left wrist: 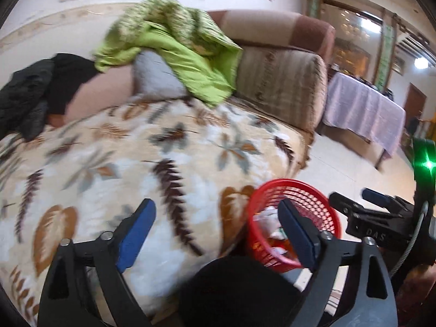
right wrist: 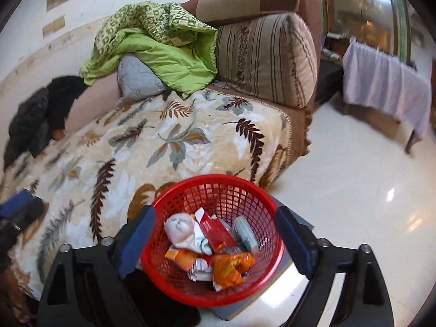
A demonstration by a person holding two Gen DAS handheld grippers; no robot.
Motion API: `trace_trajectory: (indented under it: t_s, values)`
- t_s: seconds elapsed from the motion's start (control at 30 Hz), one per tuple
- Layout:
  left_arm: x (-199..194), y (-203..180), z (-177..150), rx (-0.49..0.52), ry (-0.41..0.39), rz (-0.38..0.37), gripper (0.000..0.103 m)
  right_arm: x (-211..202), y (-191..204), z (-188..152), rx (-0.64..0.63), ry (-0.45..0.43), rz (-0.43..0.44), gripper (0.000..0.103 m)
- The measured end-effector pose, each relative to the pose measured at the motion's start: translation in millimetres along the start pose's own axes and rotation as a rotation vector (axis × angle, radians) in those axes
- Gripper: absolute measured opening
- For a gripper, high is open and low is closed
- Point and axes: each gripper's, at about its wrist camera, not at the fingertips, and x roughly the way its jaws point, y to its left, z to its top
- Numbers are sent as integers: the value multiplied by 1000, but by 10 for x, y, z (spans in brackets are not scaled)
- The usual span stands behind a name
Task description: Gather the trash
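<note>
A red mesh basket (right wrist: 234,190) stands on the floor at the front of the sofa and holds several pieces of trash: a red carton (right wrist: 216,231), a crumpled white paper (right wrist: 179,229), orange wrappers (right wrist: 231,267). My right gripper (right wrist: 215,242) is open and empty, its blue pads wide apart above the basket. My left gripper (left wrist: 218,234) is open and empty over the leaf-patterned sofa cover (left wrist: 122,163). The basket (left wrist: 318,199) shows at lower right in the left wrist view, with the right gripper (left wrist: 354,204) beyond it.
A green quilt (right wrist: 160,54) and a grey pillow (right wrist: 136,79) lie at the sofa's back. Black clothing (right wrist: 41,120) lies at left. A striped armrest (right wrist: 267,57) closes the sofa's right end. A cloth-covered table (right wrist: 387,87) stands across the white tiled floor (right wrist: 354,204).
</note>
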Motion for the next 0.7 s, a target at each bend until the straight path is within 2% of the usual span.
trace_trajectory:
  t_s: [0.03, 0.07, 0.17, 0.33, 0.6, 0.7]
  values:
    - [-69, 55, -27, -9, -9, 14, 97, -36, 33, -21, -1, -7, -25, 103]
    - [-138, 107, -53, -15, -19, 30, 98, -119, 96, -70, -1, -33, -63, 103]
    - [-349, 214, -142, -8, -51, 101, 100, -268, 186, -140, -18, -69, -64, 103]
    - [-596, 240, -342, 25, -90, 214, 103, -384, 289, -195, -53, -81, -65, 103]
    - [-511, 141, -374, 95, -51, 313, 103, -400, 318, -233, -48, -72, -79, 103]
    - [-460, 111, -381, 120, -35, 326, 103, -405, 316, -233, -50, -78, -80, 103]
